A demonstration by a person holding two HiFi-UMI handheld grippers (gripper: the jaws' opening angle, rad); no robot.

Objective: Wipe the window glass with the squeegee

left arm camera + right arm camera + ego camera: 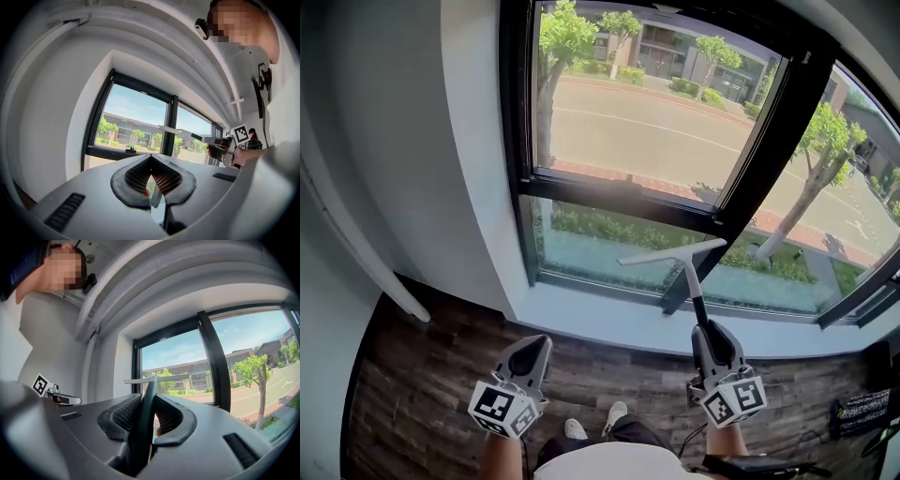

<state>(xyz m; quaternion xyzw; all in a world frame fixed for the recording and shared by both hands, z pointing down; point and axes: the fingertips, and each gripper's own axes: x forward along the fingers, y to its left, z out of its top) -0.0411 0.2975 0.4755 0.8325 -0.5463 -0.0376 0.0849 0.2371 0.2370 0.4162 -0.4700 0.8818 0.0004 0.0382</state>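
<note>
**Squeegee in right gripper, raised toward lower pane**

- Right gripper (707, 330): jaws clamped on the dark lower handle of the squeegee (688, 277). In the right gripper view the handle runs up between both pads to the crossbar, and the pads press on it from either side.
- Squeegee position: the handle points up and away from the person, and the blade lies roughly level with its right end slightly higher. In the head view the blade lies across the lower window glass (600, 246), its right end reaching the black mullion (769, 150). I cannot tell whether the blade touches the glass.
- Left gripper (531, 349): jaws brought together at the tips with nothing between them, confirmed in the left gripper view. It is held low on the left, over the wood floor (422, 375), well apart from the squeegee and the right gripper.
- Surroundings: a white sill (581, 314) runs below the pane. A black horizontal bar divides the upper pane from the lower. Street, trees and buildings are visible outside. The person's shoes (592, 424) show between the two grippers at the bottom edge.
</note>
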